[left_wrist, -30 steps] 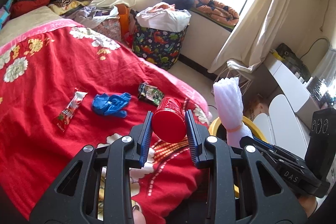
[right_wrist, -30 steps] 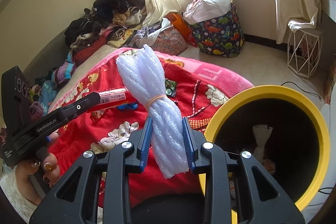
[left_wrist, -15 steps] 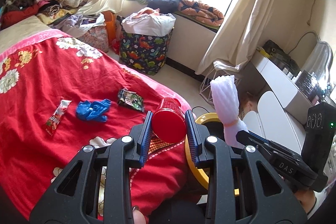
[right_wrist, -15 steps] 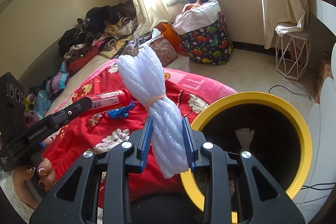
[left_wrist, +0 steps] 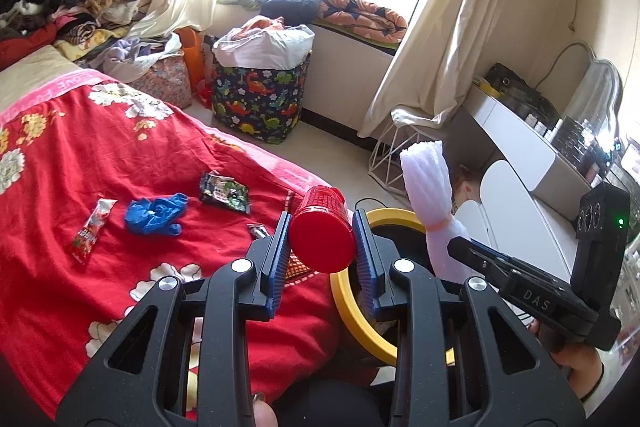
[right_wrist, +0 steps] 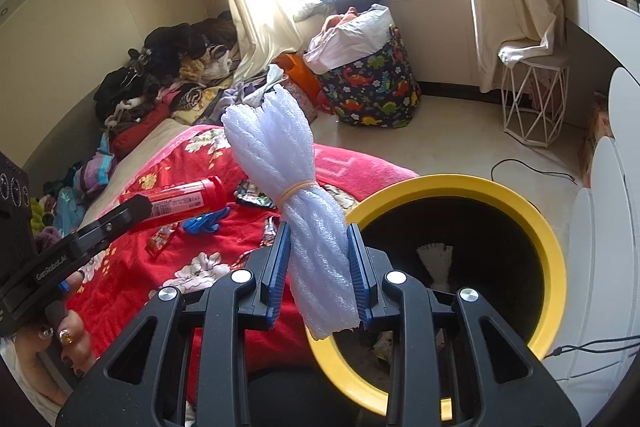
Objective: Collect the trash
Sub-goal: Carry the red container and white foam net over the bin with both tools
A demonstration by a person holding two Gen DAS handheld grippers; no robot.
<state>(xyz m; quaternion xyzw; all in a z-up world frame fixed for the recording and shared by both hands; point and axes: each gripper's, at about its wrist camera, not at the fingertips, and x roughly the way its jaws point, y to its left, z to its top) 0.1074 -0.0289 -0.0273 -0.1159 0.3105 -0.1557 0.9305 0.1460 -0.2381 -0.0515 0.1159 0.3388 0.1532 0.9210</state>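
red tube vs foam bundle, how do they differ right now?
The red tube is a rigid, glossy, labelled cylinder; the foam bundle is soft white netting cinched by a rubber band. The tube lies along the left gripper, base toward the camera; the bundle stands up out of the right gripper. Shared: both are clamped between blue pads near the yellow bin.

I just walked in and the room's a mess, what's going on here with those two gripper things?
A person is collecting trash off the bed with a handheld gripper in each hand. The left gripper is clamped on a red tube; the right gripper is clamped on a bundle of white foam netting. Both are near the yellow-rimmed bin beside the bed, nothing dropped yet. A blue glove and two snack wrappers lie on the red blanket.
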